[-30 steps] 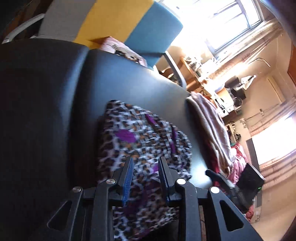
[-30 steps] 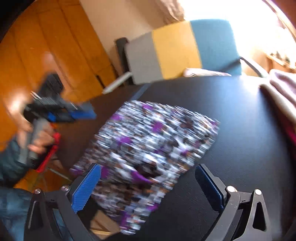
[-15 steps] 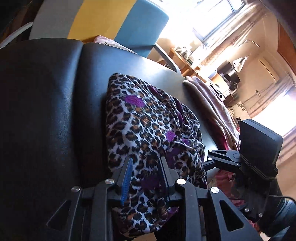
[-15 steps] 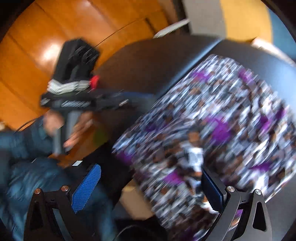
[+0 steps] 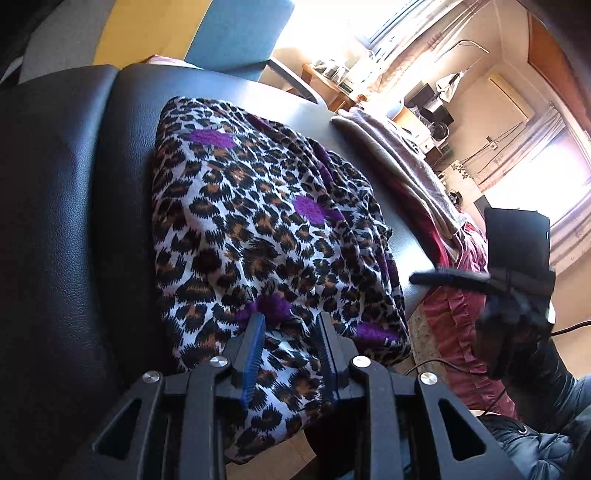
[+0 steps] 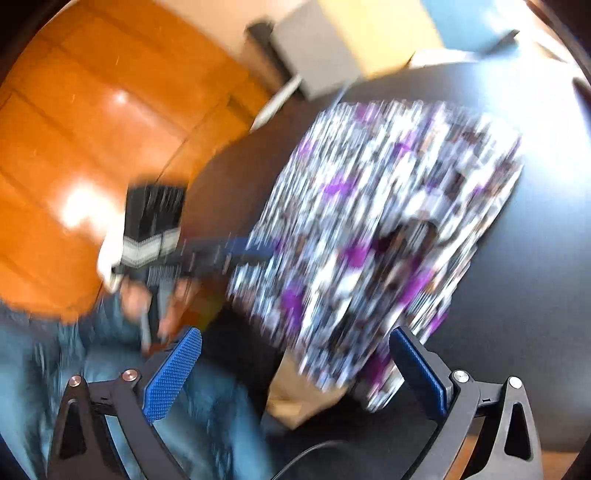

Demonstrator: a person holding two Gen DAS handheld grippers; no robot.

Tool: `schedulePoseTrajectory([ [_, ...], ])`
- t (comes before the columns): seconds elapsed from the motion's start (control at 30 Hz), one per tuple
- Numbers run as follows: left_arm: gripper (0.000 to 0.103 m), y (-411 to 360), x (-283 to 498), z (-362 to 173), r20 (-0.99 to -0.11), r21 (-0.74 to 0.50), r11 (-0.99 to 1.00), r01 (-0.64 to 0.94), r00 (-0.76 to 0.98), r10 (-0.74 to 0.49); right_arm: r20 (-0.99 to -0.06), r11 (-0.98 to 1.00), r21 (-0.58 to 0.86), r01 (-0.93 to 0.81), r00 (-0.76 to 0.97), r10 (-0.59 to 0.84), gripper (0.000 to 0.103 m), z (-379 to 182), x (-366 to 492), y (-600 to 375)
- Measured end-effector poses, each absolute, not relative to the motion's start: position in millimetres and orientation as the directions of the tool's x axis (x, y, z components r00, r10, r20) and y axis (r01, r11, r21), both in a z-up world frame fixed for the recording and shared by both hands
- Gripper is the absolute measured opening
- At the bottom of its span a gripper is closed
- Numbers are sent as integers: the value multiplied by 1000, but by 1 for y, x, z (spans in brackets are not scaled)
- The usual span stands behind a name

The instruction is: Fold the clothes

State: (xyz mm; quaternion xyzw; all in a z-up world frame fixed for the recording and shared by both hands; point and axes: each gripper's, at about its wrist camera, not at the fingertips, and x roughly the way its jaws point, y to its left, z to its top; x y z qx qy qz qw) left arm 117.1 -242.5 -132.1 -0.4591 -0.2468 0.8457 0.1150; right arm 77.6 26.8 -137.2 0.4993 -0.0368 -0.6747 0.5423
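Note:
A leopard-print cloth with purple spots (image 5: pixel 258 221) lies folded on the black table (image 5: pixel 74 221), its near edge hanging over the table's rim. My left gripper (image 5: pixel 290 332) hovers at that near edge with a narrow gap between its blue pads; the cloth shows through the gap. In the blurred right wrist view the cloth (image 6: pixel 388 221) fills the middle, and the left gripper (image 6: pixel 221 254) reaches its left edge. My right gripper (image 6: pixel 295 334) stands wide open with nothing between its pads, just short of the cloth's near corner. It also shows at the right of the left wrist view (image 5: pixel 517 258).
A folded brownish blanket (image 5: pixel 399 158) lies on the table to the right of the cloth, with red ruffled fabric (image 5: pixel 454 332) below it. A grey, yellow and blue chair (image 5: pixel 236 33) stands behind the table. A person's blue sleeve (image 6: pixel 55 350) is at the lower left.
My left gripper has come lower and closer to the cloth's near edge, its gap unchanged. My right gripper swung left and back while staying wide open, and now shows at the right of the left view.

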Motion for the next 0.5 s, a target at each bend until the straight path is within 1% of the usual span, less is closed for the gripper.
schedulePoseTrajectory([
  [0.1, 27, -243, 121, -135, -728, -518, -855, 38, -545, 417, -611, -487, 567, 665, -57, -789, 103, -124, 52, 24],
  [0.17, 28, -243, 123, -136, -726, -517, -855, 39, -548, 415, -618, -540, 523, 659, -143, -773, 102, -123, 39, 16],
  [0.23, 28, -245, 124, -139, -718, -535, -844, 47, -552, 424, -623, -575, 515, 635, -183, -760, 90, -126, 28, 8],
  [0.27, 28, -247, 124, -140, -710, -551, -833, 54, -555, 433, -628, -591, 522, 615, -192, -755, 88, -129, 22, 6],
  [0.3, 28, -249, 123, -142, -703, -567, -822, 61, -557, 443, -635, -613, 520, 596, -211, -743, 81, -132, 17, 6],
  [0.33, 28, -249, 123, -144, -697, -578, -813, 66, -559, 450, -645, -641, 505, 577, -241, -725, 71, -133, 13, 10],
  [0.37, 28, -249, 123, -144, -695, -581, -812, 67, -560, 451, -655, -669, 490, 558, -270, -705, 65, -135, 9, 14],
  [0.4, 28, -248, 123, -144, -695, -579, -813, 65, -561, 450, -662, -693, 484, 534, -295, -689, 55, -136, 5, 19],
  [0.43, 28, -247, 123, -144, -698, -572, -818, 62, -561, 445, -661, -710, 488, 507, -317, -681, 50, -136, 1, 25],
  [0.5, 28, -243, 124, -142, -707, -550, -833, 54, -561, 431, -647, -723, 502, 475, -349, -678, 50, -138, -4, 34],
])
